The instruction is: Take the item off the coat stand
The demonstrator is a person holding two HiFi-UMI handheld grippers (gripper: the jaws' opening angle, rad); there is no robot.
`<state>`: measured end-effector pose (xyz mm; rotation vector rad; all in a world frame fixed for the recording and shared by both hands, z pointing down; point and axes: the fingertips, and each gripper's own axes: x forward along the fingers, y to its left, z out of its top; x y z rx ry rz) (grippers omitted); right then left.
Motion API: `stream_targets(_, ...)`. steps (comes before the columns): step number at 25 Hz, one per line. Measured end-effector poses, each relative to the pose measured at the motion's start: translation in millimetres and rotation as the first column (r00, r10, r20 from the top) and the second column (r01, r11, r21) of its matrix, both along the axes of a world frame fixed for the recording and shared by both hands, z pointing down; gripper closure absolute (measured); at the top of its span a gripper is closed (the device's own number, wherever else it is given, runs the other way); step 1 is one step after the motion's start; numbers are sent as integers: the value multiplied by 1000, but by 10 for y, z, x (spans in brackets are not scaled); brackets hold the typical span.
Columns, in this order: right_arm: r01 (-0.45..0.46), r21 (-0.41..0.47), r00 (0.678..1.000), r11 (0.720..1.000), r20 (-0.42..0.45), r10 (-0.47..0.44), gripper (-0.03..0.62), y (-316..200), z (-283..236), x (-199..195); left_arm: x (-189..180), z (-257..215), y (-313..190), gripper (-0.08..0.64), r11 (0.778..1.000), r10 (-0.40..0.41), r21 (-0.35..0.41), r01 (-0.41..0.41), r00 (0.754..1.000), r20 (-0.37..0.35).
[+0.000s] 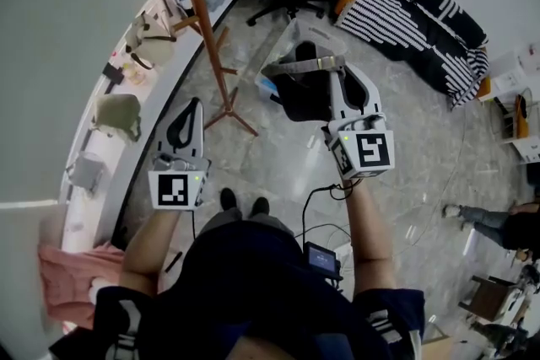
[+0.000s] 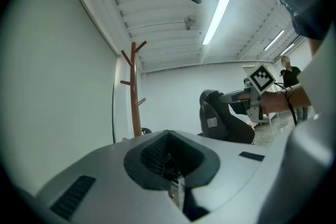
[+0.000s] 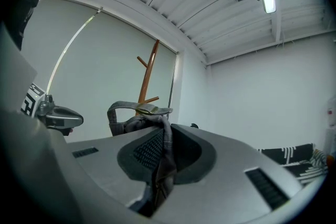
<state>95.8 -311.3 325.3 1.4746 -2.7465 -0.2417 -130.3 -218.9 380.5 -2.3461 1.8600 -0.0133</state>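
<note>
The coat stand (image 1: pixel 200 8) is the biggest thing near me. It is a tall brown wooden pole with pegs, and its feet sit on the shiny floor (image 1: pixel 422 181) close to the wall edge. I see nothing hanging on the pegs.

The black bag (image 1: pixel 299 93) is off the stand. It hangs in the air from my right gripper (image 1: pixel 336 67), to the right of the stand and not touching it. It is well above the floor.

My right gripper is pinched almost all the way closed on the bag's grey strap (image 3: pixel 157 128). My left gripper (image 1: pixel 196 104) is closed too, with nothing in it, and it points at the stand's feet.

What could go wrong? I think the strap is thin and floppy, so it could slide out of the pinch if I shake or tip the gripper. Then the bag would drop. A fast swing to the left could also bump the bag into the pole.

I can't read any words. The bag has a small white label (image 2: pixel 211 122), but it is too tiny. The cube (image 1: pixel 371 152) on my right gripper only shows black and white squares.
</note>
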Motion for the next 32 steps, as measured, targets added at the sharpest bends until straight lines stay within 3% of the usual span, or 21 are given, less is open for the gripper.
stream_targets(19,-45,-39,999,998,-9,45,554,825,427,235,-120,24,318,537,999,-40,13,40,999,34)
stream_targets(32,-75,-100,997,992,-41,71,553,963,795,309,-168,115,327,537,999,-54,-2,54,998,43)
